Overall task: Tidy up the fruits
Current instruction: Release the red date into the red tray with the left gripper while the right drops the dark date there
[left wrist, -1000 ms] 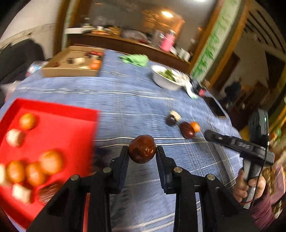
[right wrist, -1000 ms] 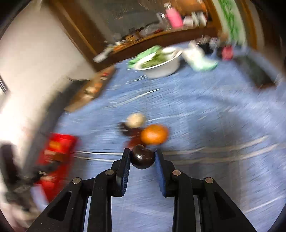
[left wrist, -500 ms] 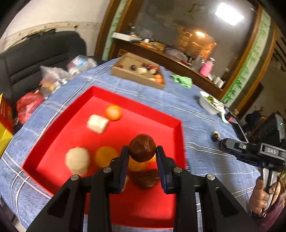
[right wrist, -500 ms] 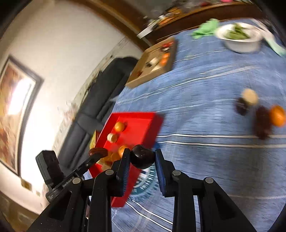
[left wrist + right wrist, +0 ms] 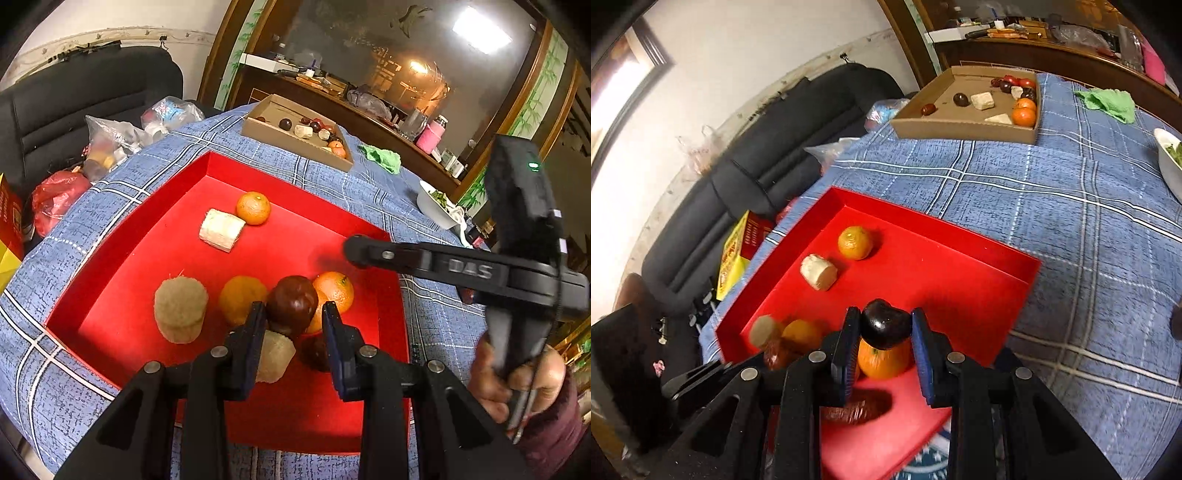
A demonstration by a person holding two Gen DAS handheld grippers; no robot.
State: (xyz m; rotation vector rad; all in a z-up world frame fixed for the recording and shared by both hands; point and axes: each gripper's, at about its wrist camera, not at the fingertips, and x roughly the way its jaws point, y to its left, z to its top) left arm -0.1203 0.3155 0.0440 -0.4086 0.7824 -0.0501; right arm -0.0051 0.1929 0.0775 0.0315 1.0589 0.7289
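A red tray lies on the blue checked tablecloth; it also shows in the right wrist view. It holds oranges, pale fruit chunks and dark fruits. My left gripper is shut on a dark red-brown fruit just above the tray's near right part. My right gripper is shut on a dark, nearly black fruit above an orange in the tray. The right gripper's finger reaches over the tray's right side in the left wrist view.
A cardboard tray with more fruit stands at the table's far side. A green cloth and a white bowl lie to the right. A black sofa and plastic bags sit beyond the table's left edge.
Both grippers have swung from the loose fruits on the cloth to over the red tray, each still holding its dark fruit. The right gripper now reaches over the tray.
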